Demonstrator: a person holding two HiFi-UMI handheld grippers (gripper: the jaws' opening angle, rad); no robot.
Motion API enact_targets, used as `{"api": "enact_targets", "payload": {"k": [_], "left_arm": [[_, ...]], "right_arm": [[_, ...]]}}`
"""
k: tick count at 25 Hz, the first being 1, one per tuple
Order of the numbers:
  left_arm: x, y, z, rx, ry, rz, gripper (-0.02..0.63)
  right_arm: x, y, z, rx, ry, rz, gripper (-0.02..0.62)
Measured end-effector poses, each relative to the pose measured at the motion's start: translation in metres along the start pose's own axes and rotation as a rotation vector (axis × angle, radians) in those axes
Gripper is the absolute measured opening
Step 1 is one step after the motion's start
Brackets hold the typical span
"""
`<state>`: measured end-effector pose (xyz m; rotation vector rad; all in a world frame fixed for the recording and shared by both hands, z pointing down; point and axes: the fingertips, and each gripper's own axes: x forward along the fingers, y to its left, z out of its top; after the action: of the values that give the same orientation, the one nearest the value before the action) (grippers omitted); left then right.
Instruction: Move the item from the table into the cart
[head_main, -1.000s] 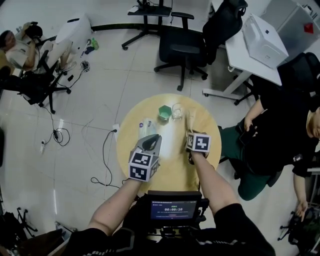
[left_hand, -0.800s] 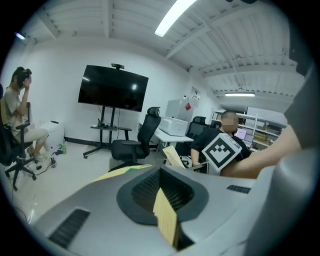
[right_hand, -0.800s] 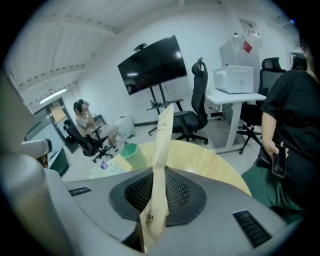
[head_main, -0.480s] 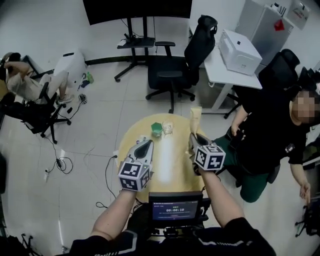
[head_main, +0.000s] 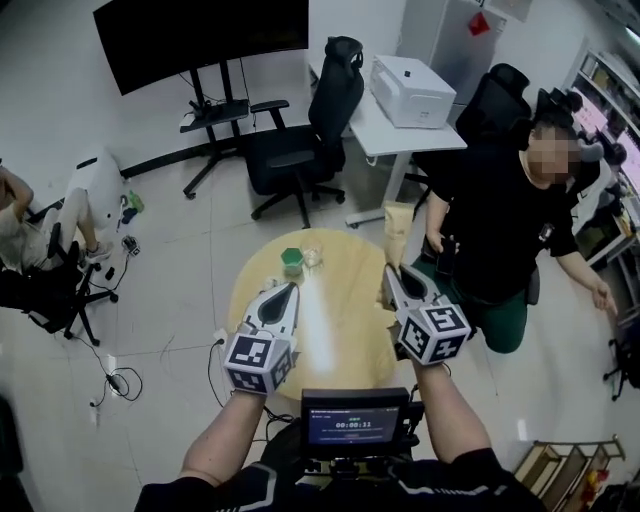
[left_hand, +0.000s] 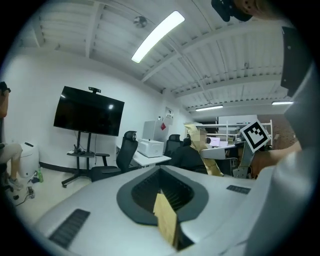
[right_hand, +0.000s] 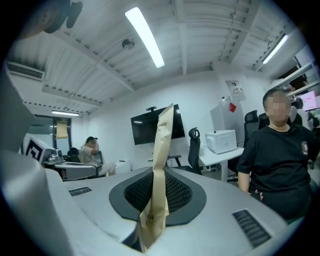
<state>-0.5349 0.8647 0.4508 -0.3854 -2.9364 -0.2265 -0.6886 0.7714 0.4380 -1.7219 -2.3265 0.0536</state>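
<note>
Round table (head_main: 350, 325): middle bare, passable. Far edge blocked by green cup (head_main: 291, 260) and glass (head_main: 312, 255), just beside each other. Seated person (head_main: 500, 220) near right side. Black office chair (head_main: 295, 155) beyond. Left floor open, loose cables (head_main: 115, 382).

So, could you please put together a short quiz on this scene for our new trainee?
1. Pick one: what does the right tool hold up? A a bottle; B a paper bag; C a spoon.
2. True or false: the green cup stands on the round table.
3. Fill in: right beside the green cup stands a clear ____.
Key: 1 B. 2 true. 3 glass.
</note>
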Motion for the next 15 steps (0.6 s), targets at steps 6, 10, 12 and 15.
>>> {"api": "enact_targets", "payload": {"k": [6, 10, 12, 15], "left_arm": [[-0.035, -0.068, 0.011, 0.029, -0.018, -0.12, 0.005], [-0.045, -0.135, 0.021, 0.058, -0.046, -0.178, 0.005], [-0.047, -0.172, 0.024, 0.067, -0.057, -0.199, 0.005], [-0.047, -0.241, 0.023, 0.072, -0.064, -0.246, 0.005]], "right_arm": [[-0.103, 0.01, 0.018, -0.01, -0.087, -0.073, 0.038], [-0.179, -0.014, 0.029, 0.004, -0.135, -0.136, 0.038], [-0.216, -0.028, 0.031, 0.003, -0.15, -0.16, 0.038], [-0.28, -0.055, 0.034, -0.004, -0.178, -0.192, 0.038]]}}
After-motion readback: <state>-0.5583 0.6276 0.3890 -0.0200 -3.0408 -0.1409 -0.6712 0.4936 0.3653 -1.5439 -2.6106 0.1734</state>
